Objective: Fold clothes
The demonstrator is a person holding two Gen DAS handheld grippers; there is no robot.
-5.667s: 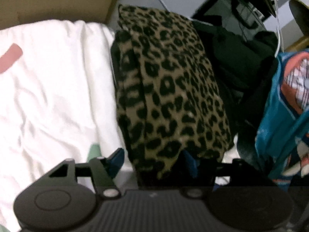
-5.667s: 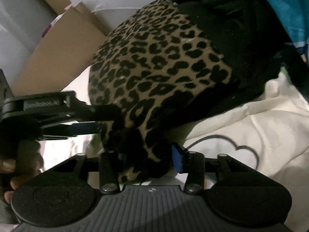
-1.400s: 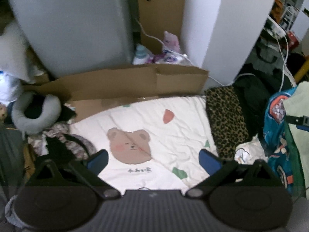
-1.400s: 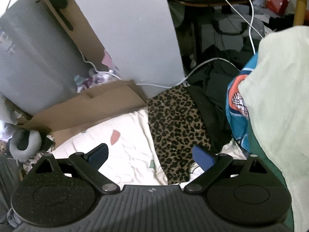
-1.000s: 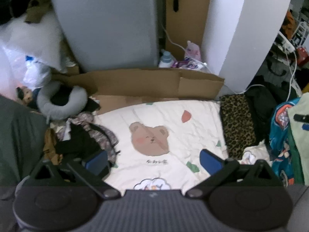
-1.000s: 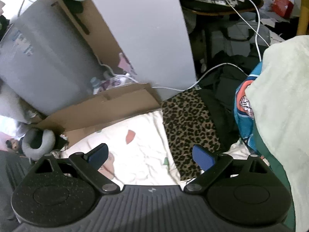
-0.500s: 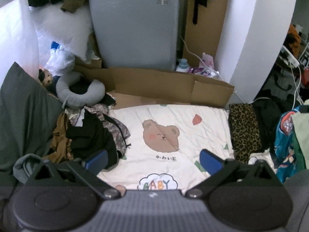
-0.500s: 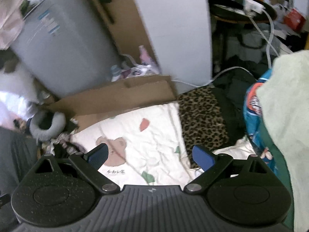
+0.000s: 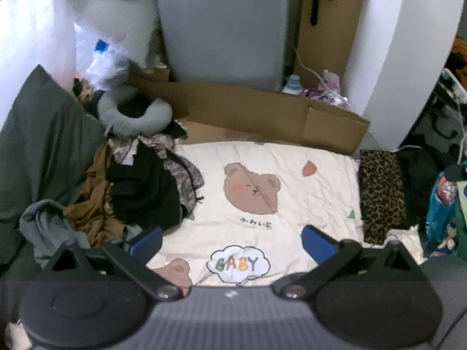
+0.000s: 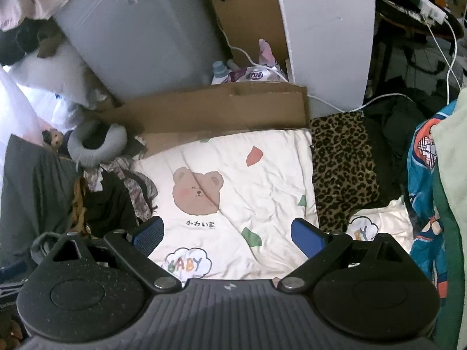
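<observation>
Over a cream blanket [image 9: 292,157] with a bear face and a "BABY" cloud printed on it, both grippers hang well above the fabric and hold nothing. Left gripper [image 9: 232,240] has its jaws spread wide, blue pads showing on both sides, and the right gripper [image 10: 227,232] is just as wide.

Leopard-print garment [image 9: 381,195] lies folded into a long neat strip along the right edge of the blanket, touching it, with a heap of black clothing [image 10: 388,145] right beside it on the far side. A teal printed garment [image 10: 423,192] sits further right, next to something pale green [image 10: 454,163] that I can't make out properly.

On the left edge of the blanket sits a messy pile of unfolded clothes [image 9: 137,192], black and brown mostly, spilling onto the cream fabric. A grey neck pillow [image 9: 132,113] lies behind that pile, and flattened cardboard [image 9: 262,110] runs along the far end of the blanket.
</observation>
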